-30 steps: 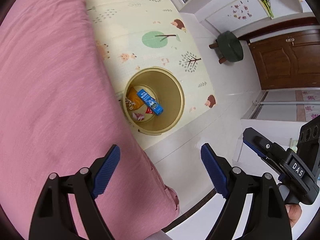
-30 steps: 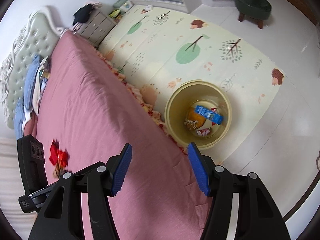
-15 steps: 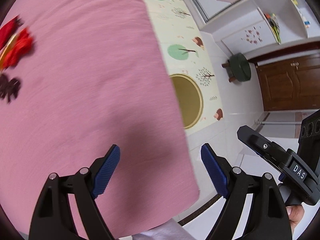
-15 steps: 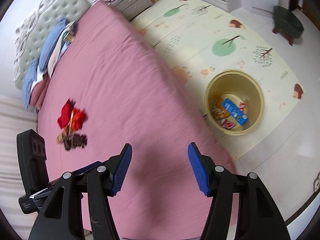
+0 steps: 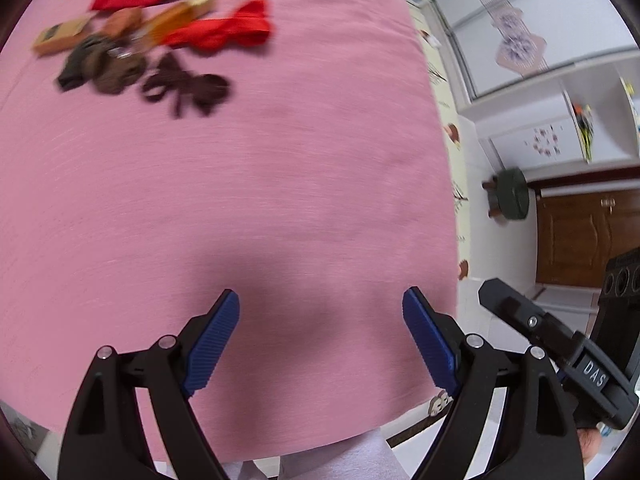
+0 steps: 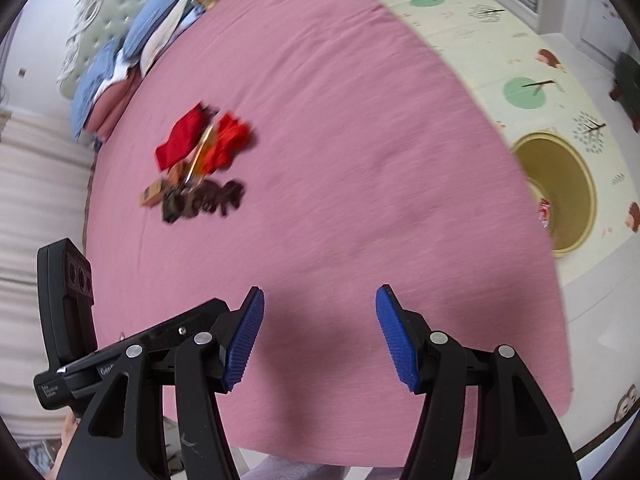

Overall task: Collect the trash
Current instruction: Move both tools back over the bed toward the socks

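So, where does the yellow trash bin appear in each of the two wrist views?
Left wrist view: the yellow trash bin is not in it; the pink bed covers the mat where it would stand.
Right wrist view: the bin is at the right edge, on the play mat, partly hidden by the bed's edge.
Shared landmark: the trash pile on the bed.

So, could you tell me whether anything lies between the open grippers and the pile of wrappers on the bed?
Nothing visible does. Only bare pink bedspread separates the left gripper and right gripper from the pile of wrappers.
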Tool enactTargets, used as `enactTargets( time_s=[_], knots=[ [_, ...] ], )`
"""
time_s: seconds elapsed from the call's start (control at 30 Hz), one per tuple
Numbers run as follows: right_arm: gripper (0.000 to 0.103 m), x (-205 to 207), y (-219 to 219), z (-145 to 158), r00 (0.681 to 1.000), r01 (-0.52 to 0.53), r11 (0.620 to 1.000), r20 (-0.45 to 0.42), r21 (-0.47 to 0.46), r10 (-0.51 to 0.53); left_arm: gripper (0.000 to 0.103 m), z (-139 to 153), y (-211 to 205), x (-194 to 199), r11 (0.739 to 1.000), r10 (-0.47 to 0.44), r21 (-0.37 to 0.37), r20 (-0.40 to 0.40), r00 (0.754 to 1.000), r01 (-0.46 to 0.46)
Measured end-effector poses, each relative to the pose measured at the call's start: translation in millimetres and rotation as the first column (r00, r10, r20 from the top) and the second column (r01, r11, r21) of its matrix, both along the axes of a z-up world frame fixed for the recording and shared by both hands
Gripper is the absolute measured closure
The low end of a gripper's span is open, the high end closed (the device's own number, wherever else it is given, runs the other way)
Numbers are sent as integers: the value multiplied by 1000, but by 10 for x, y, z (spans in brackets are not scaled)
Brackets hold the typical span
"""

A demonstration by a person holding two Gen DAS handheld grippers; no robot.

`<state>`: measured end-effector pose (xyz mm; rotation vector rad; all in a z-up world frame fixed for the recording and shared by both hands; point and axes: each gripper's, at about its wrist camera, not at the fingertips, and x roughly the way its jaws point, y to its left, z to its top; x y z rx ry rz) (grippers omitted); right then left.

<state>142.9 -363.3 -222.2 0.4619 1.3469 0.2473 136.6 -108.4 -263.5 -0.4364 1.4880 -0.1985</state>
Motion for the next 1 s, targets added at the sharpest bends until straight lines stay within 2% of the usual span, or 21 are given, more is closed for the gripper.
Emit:
enactTargets(
  time_s=[0.13, 0.4, 0.63, 1.0],
  knots=[
    [45, 18, 411, -46, 999, -48, 999, -4, -2, 48, 20, -13, 469, -46, 998, 67, 6, 3, 998, -67],
    [45, 175, 1073, -106, 991, -132, 991, -10, -5, 132, 19, -17, 1119, 24, 987, 159, 12, 15, 987, -159],
    [45, 516, 1455, -174, 976, -218, 975, -21, -32, 217, 18, -106, 1457, 235, 970, 241, -1, 4, 970, -241],
    [45, 1165, 1794, -524, 955, -291, 954, -73, -68, 287, 18, -530, 1855, 811, 936, 352, -6, -74, 933, -353]
  ],
)
